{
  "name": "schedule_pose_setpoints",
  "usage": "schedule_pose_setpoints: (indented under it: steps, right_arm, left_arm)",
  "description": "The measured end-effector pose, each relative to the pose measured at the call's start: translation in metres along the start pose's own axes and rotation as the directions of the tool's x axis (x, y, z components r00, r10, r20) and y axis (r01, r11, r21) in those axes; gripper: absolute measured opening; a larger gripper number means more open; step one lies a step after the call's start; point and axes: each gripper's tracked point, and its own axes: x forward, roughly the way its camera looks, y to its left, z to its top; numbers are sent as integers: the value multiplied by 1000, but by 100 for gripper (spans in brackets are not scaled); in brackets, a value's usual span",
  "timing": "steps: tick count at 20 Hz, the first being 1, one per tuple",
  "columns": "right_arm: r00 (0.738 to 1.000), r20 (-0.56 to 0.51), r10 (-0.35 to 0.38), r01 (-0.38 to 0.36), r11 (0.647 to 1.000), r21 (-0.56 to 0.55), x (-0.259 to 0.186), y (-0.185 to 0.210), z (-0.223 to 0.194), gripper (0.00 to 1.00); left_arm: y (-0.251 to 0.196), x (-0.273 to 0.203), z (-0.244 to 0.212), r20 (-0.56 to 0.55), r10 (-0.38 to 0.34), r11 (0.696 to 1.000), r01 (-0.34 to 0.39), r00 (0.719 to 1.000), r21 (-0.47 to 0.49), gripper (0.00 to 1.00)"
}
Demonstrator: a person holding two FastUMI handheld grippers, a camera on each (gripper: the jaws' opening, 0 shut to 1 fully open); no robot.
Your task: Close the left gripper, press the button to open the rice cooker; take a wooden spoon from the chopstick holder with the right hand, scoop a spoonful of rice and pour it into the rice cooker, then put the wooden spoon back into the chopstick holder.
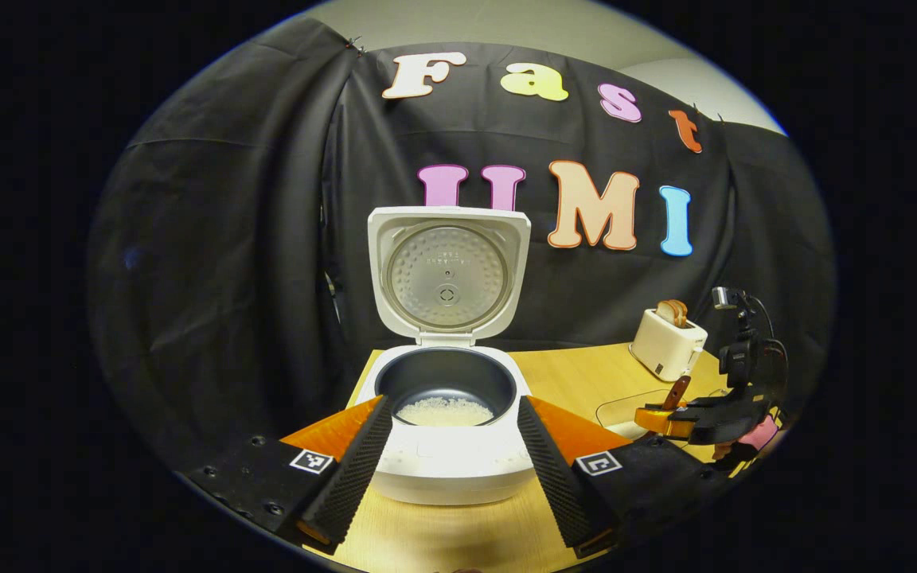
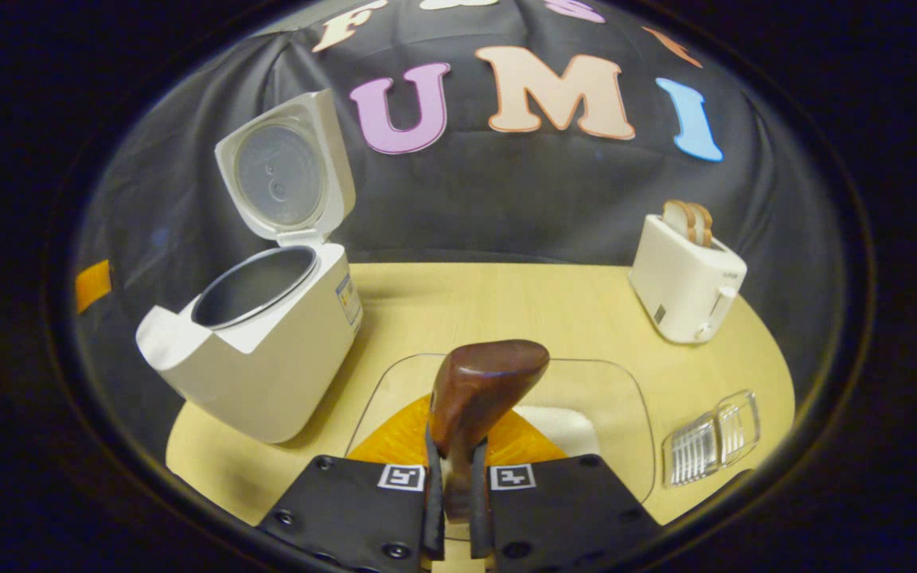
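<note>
Table: pale wooden table (image 2: 506,310) before the booth's black cloth wall.
Rice cooker: rice cooker (image 2: 267,350) at the left, lid upright and open; white rice (image 1: 444,411) lies in its dark pot.
Left gripper: left gripper (image 1: 450,446) has its fingers wide apart, flanking the cooker's front, holding nothing.
Right gripper: right gripper (image 2: 455,493) has both fingers clamped on the wooden spoon (image 2: 478,394), over a clear tray (image 2: 634,422) holding some rice.
Toaster: white toaster (image 2: 685,278) with bread, far right.
Clear ribbed holder: clear ribbed holder (image 2: 709,438) at the table's right edge.
</note>
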Motion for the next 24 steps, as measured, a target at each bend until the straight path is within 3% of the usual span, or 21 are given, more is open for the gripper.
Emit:
schedule_pose_setpoints:
  steps: [3, 6, 11, 14, 16, 19, 24]
  right_arm:
    - [999, -33, 28, -22, 984, 177, 3, 1, -3, 16]
    - [997, -59, 53, -25, 918, 397, 3, -7, -9, 14]
    - [996, -50, 72, -23, 772, 636, -4, -34, -18, 14]
    - [998, -4, 63, -38, 654, 756, -15, -53, -13, 13]
    - [998, 25, 66, -58, 579, 813, -22, -62, -6, 14]
    - [996, 67, 60, -88, 499, 862, -35, -69, 8, 13]
    - [984, 164, 67, -177, 424, 888, -61, -62, 48, 14]
  left_arm:
    - [-1, 0, 0, 7, -18, 1000, 18, 1000, -7, 94]
    - [-1, 1, 0, 10, -25, 1000, 25, 1000, -4, 94]
    - [-2, -1, 1, 14, -37, 999, 37, 999, 7, 94]
    - [-5, -4, 4, 18, -46, 999, 46, 999, 18, 94]
    - [-6, -6, 7, 25, -51, 998, 50, 998, 24, 94]
    - [-11, -8, 10, 33, -65, 998, 64, 997, 24, 94]
    - [-20, -13, 8, 29, -99, 995, 99, 995, 1, 94]
